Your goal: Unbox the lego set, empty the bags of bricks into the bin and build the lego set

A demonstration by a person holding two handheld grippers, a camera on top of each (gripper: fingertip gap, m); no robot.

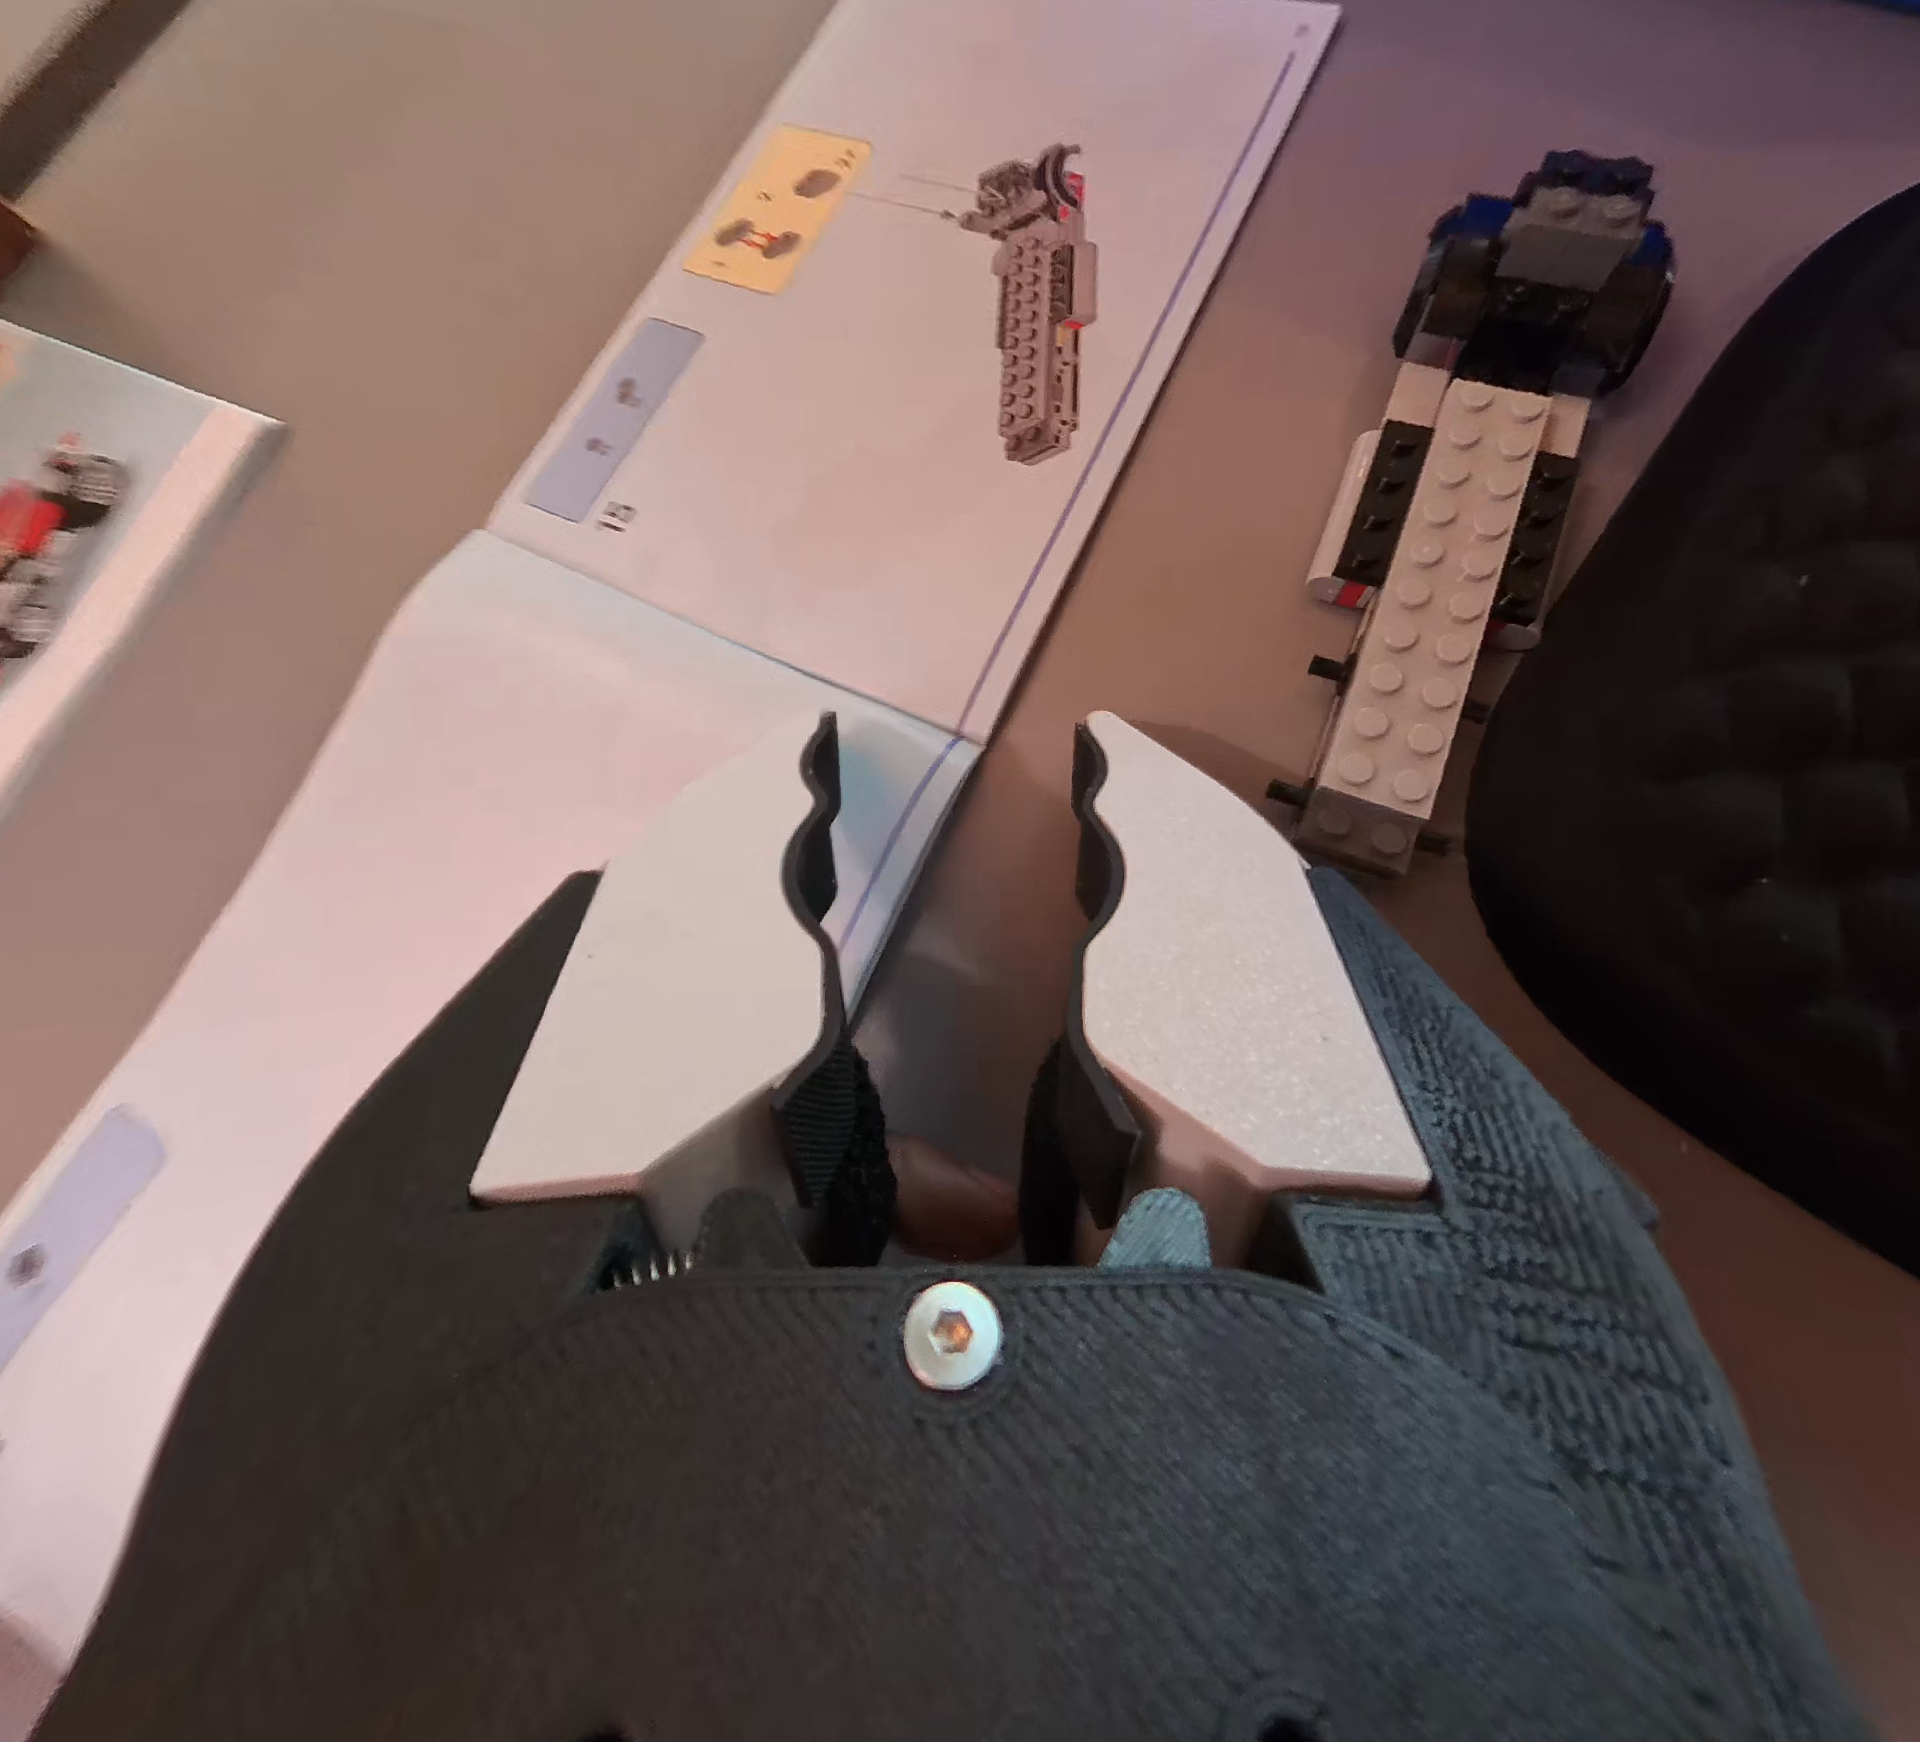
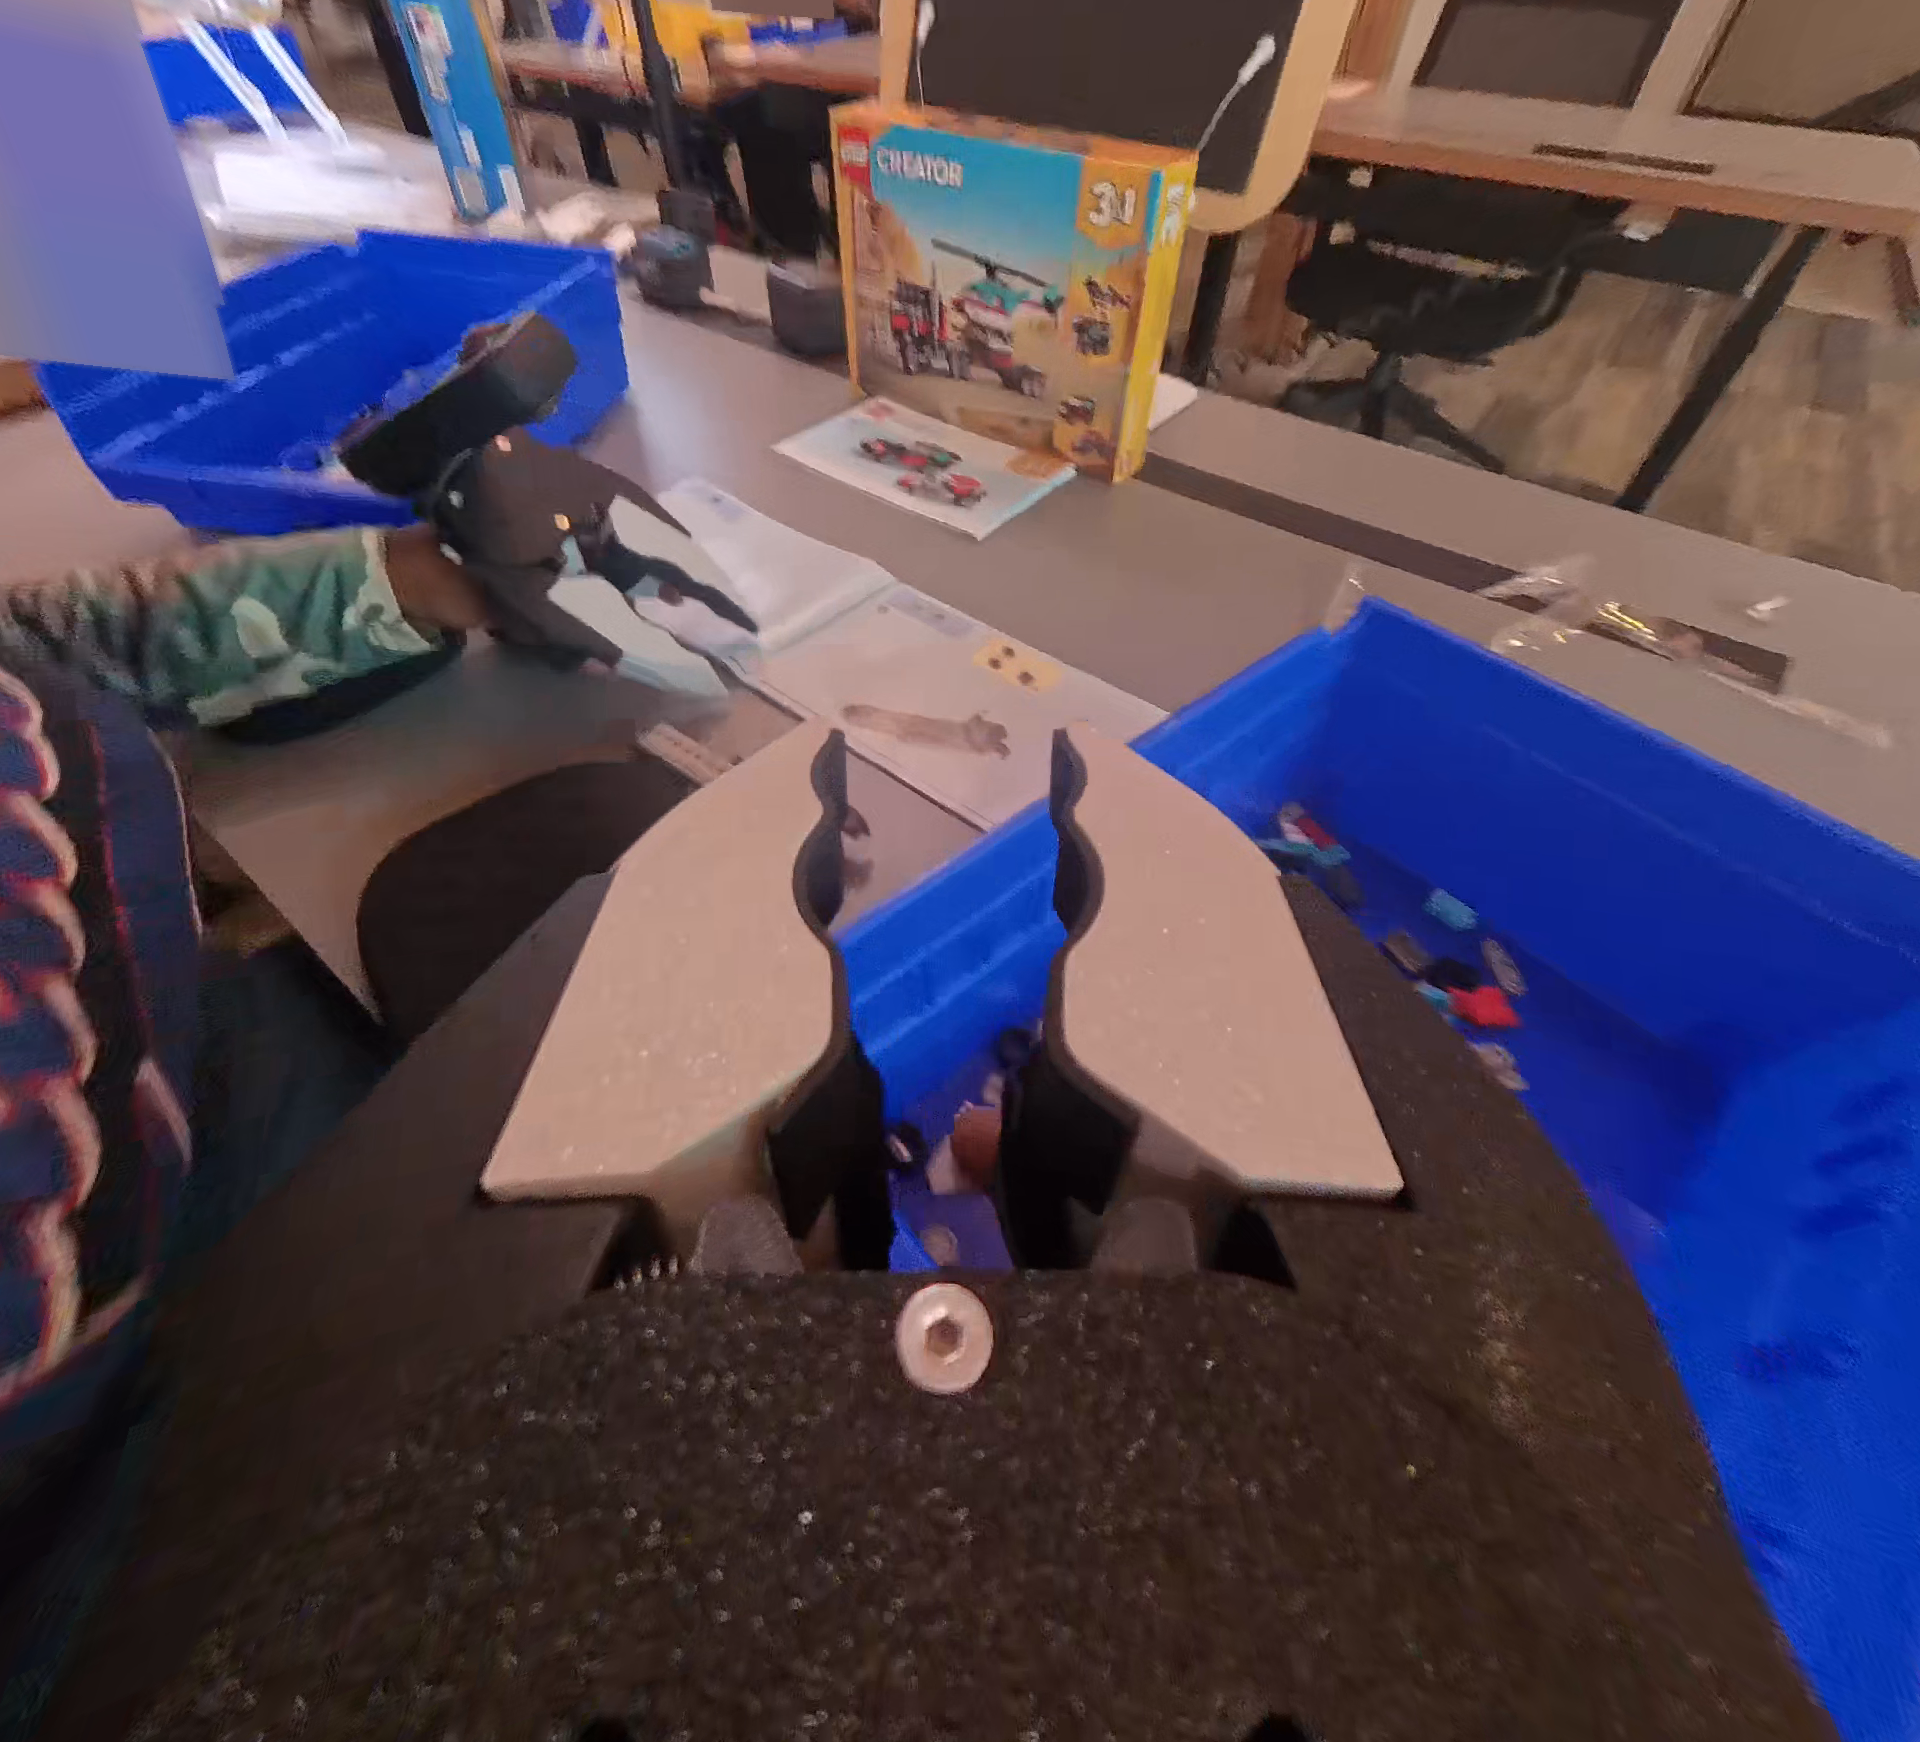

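Lego model (image 1: 1455,508), one, beside one booklet (image 1: 935,342); both hand-held grippers (image 1: 951,757) (image 2: 940,757) released, empty.

Brand lettering and a numeral badge on the yellow-edged lego box (image 2: 1013,279), far centre; print on the tall blue box (image 2: 436,30), far left, and the open instruction booklet (image 1: 935,321), too small to read.

Left gripper (image 1: 951,747) is low and angled forward, its grey fingers (image 1: 707,944) spread apart with nothing between the black pads. Right gripper (image 2: 940,757) sits nearer and higher, jaws parted too, nothing gripped. Far left in the right wrist view, the left gripper (image 2: 675,643) shows again, fingers pointing right and down, held by a hand (image 2: 426,580) with a green patterned sleeve (image 2: 239,622).
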